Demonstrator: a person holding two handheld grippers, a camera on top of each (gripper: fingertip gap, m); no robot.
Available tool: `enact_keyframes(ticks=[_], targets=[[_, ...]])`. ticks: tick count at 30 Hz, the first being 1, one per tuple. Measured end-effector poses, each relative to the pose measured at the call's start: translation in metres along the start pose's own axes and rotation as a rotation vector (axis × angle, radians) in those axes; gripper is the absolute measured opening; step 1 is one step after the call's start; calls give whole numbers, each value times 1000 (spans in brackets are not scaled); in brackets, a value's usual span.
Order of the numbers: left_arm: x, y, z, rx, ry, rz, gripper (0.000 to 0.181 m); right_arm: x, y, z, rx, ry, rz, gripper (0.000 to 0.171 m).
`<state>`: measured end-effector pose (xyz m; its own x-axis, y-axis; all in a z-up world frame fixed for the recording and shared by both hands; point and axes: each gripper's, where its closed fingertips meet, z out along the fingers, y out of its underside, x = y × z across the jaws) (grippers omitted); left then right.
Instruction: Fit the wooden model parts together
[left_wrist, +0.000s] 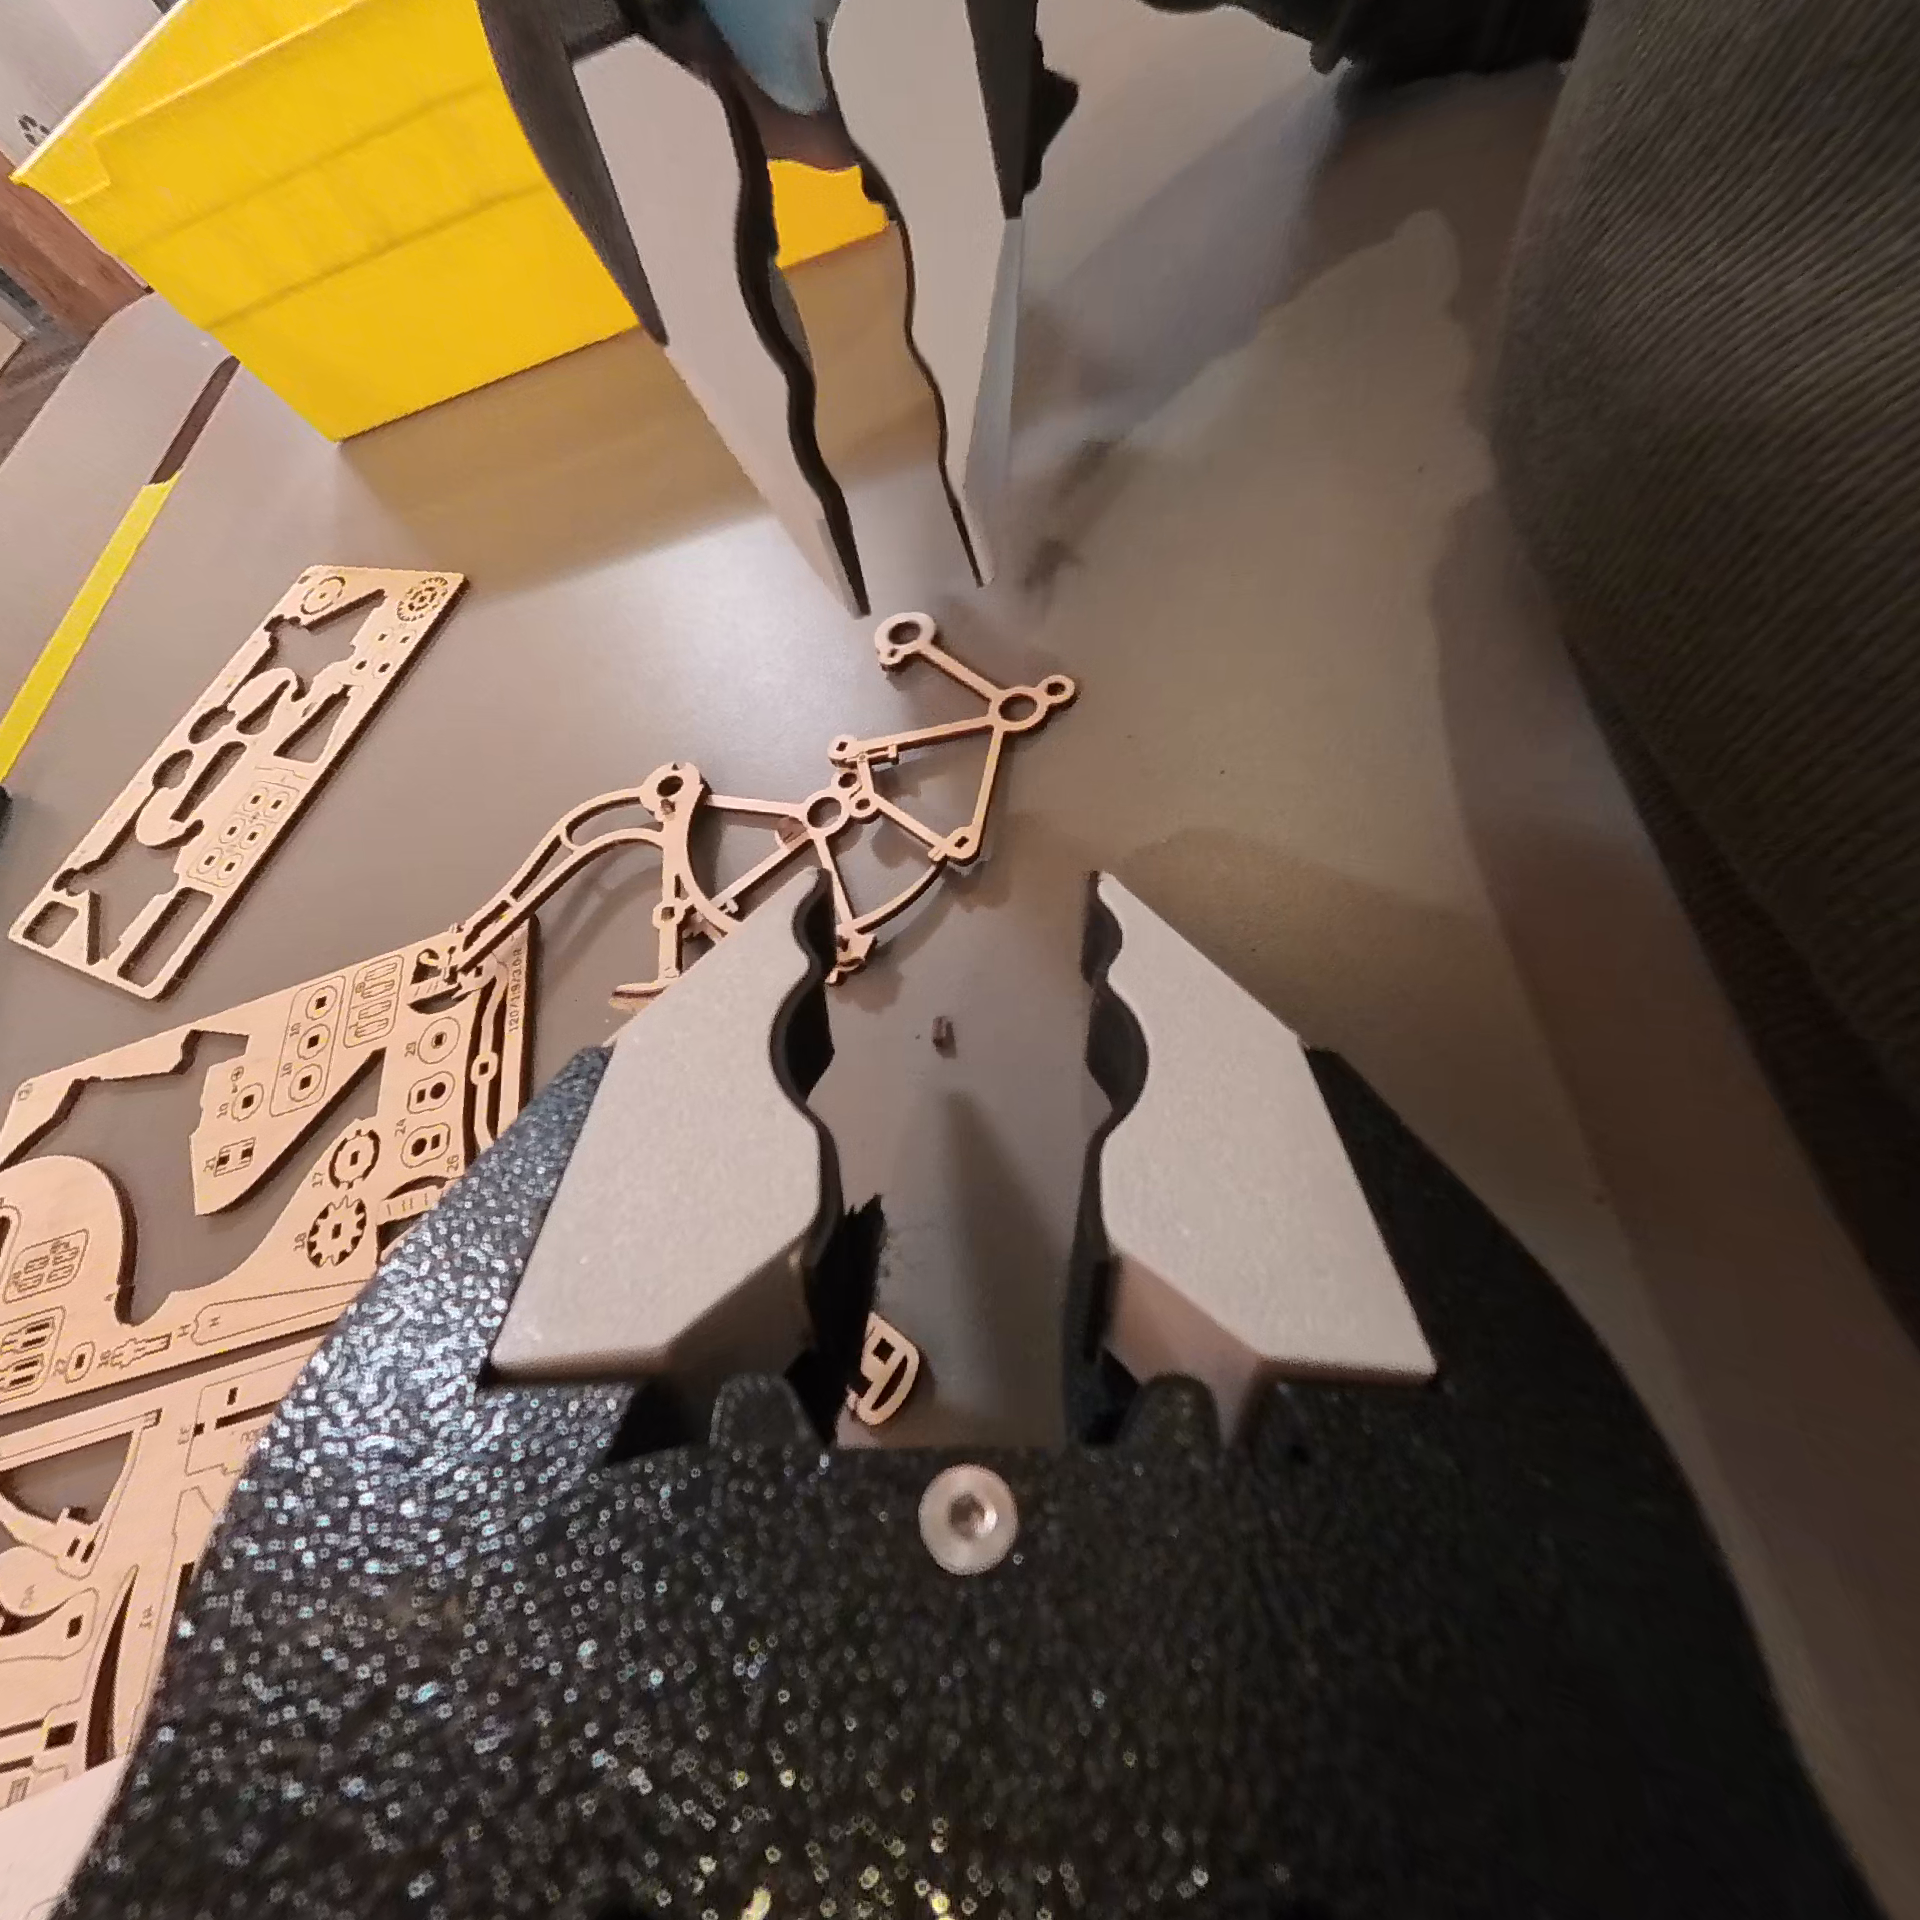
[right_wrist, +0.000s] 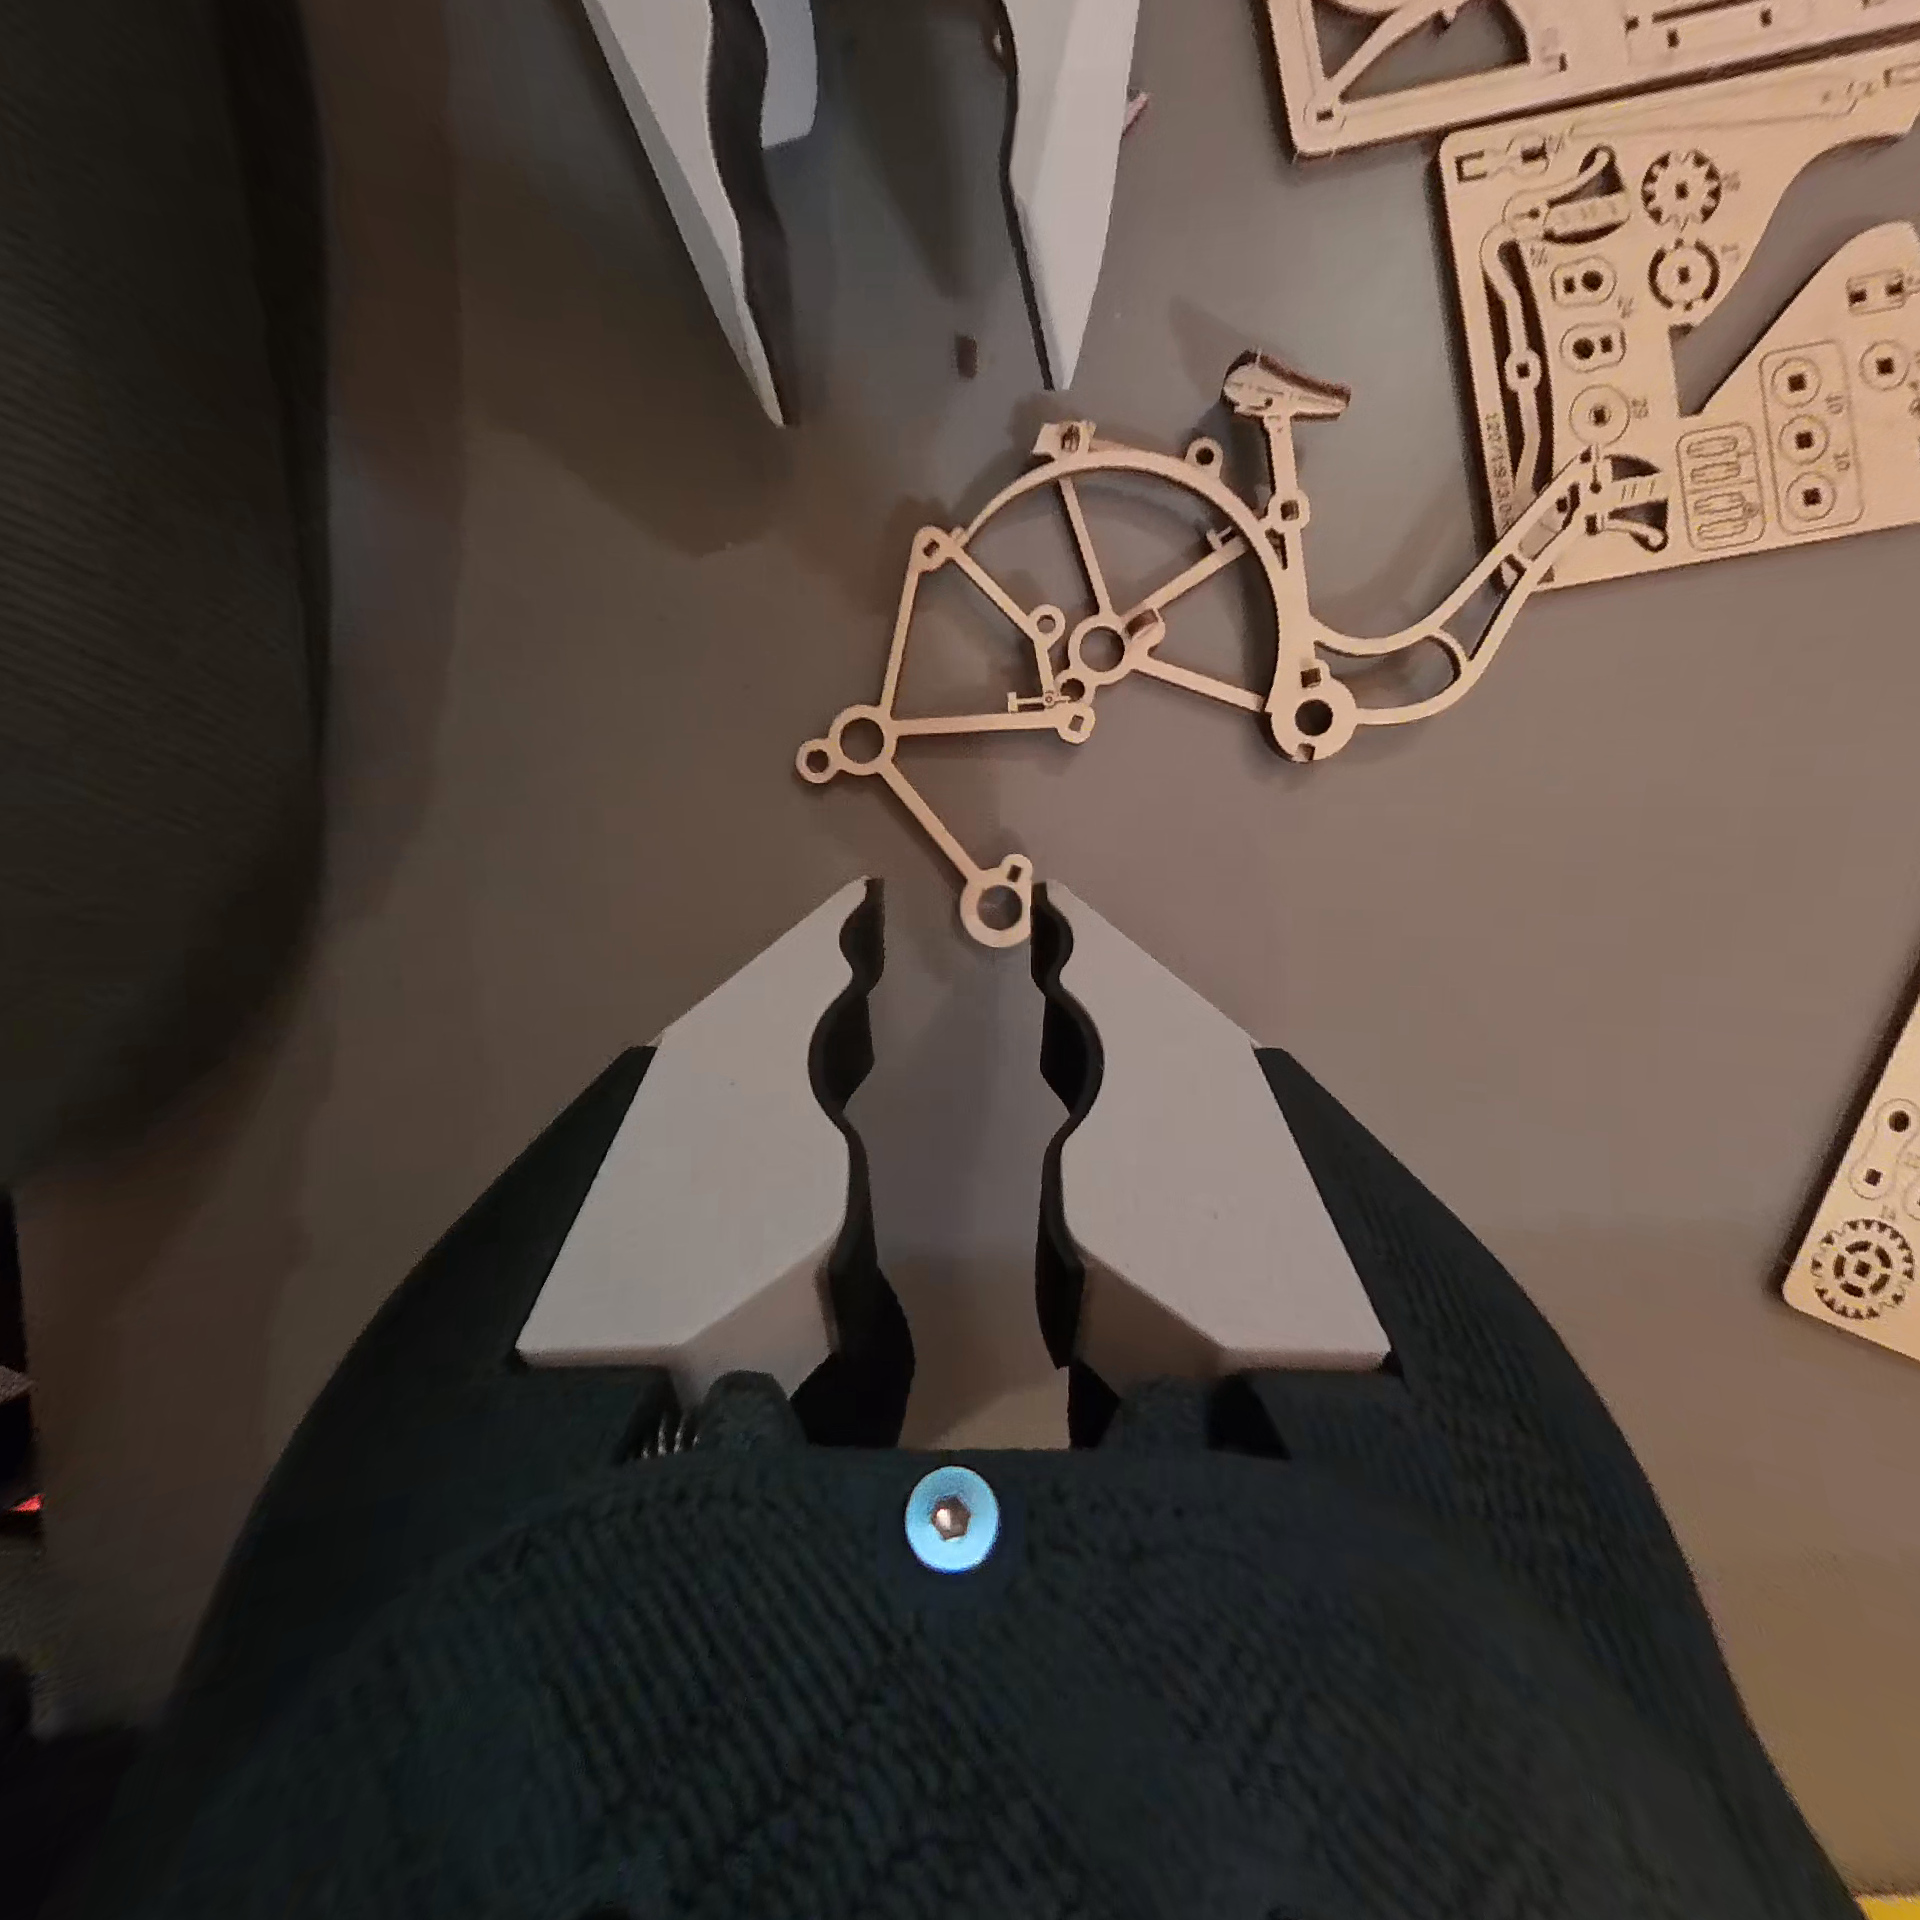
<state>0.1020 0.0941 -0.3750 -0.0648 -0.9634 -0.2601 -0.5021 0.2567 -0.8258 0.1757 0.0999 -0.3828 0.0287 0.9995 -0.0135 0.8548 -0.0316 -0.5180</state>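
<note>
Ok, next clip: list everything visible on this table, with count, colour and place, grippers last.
wooden frame piece: one, pale wood, flat on the table between both grippers, its far end overlapping a sheet
wooden part sheets: at least three, pale wood, flat beside the frame piece
yellow bin: one, at the table's far edge
yellow tape strip: one, near the table edge
table: one, grey
grey fabric surface: one, beside the table; cannot tell what
left gripper: open, empty, at the frame piece's curved end
right gripper: open, empty, at its ring end
</note>
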Motion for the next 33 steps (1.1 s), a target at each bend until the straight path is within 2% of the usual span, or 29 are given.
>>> enact_keyframes(ticks=[6, 19, 27, 33], targets=[[1, 1, 1, -6, 4, 3, 45, 7, 10, 9, -39, 11, -5, 22], [0, 1, 1, -4, 5, 0, 45, 11, 6, 9, 71, -47, 36, 14], [-10, -8, -6, 70, -29, -58, 54, 20, -1, 1, 112, -44, -20, 14], [-43, -6, -10, 7, -237, 8, 84, 37, -8, 0, 110, -27, -65, 14]])
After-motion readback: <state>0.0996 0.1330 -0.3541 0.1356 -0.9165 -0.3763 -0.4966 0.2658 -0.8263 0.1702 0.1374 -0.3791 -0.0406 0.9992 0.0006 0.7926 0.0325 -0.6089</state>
